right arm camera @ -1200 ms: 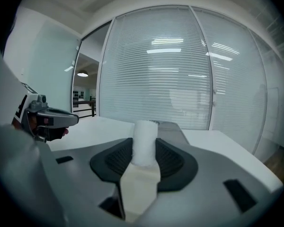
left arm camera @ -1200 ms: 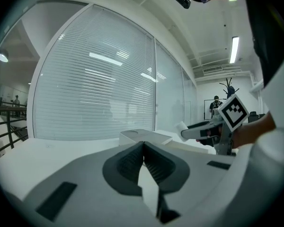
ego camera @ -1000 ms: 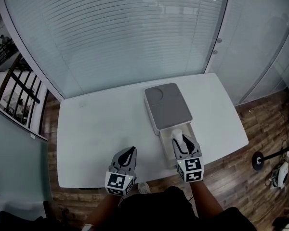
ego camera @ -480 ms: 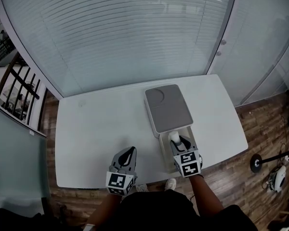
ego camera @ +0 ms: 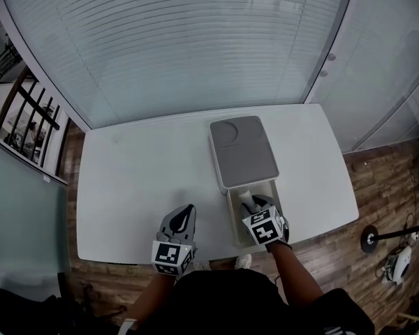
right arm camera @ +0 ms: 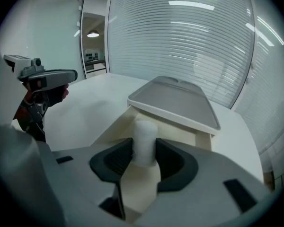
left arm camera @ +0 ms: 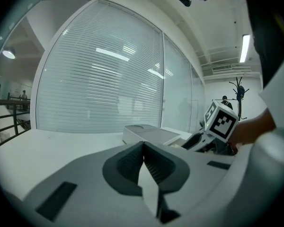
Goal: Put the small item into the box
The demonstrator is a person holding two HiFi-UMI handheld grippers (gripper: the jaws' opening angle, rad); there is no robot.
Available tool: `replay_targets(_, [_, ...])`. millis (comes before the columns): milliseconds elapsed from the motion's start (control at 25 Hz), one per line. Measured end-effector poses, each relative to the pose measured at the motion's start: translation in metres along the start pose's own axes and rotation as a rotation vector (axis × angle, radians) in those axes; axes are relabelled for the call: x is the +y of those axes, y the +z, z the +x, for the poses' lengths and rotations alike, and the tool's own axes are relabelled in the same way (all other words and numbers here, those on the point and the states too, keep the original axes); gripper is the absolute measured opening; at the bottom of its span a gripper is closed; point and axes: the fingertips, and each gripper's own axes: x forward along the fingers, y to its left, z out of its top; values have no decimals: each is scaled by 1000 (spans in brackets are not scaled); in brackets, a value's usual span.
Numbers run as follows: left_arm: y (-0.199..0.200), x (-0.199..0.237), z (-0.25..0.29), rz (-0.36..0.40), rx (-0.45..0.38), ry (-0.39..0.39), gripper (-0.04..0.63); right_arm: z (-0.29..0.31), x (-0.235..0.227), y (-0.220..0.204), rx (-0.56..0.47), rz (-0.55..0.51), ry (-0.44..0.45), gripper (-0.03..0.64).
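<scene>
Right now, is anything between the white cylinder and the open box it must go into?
Nothing visible. The right gripper holds the white cylinder over the box's open end; the grey lid covers only the far part.

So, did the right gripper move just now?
Yes. The right gripper, shut on the item, has moved forward from the near edge of the table and is further over the open box.

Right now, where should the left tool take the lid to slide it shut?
Grip the lid by its near edge, coming from the person's side, left of the right tool. That edge spans the open box with a gap under it, so one jaw should fit above the thin rim and one beneath. The left tool is shut; open it first.
</scene>
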Motion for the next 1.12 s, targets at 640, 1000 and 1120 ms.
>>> replay_targets(640, [1, 2, 5, -2, -2, 39, 11, 18, 6, -6, 119, -99, 44, 173])
replay_targets(1000, [4, -2, 3, 0, -4, 44, 11, -6, 1, 20, 0, -94, 23, 179])
replay_targets(1120, [5, -7, 3, 4, -7, 41, 11, -25, -2, 38, -84, -81, 6, 179])
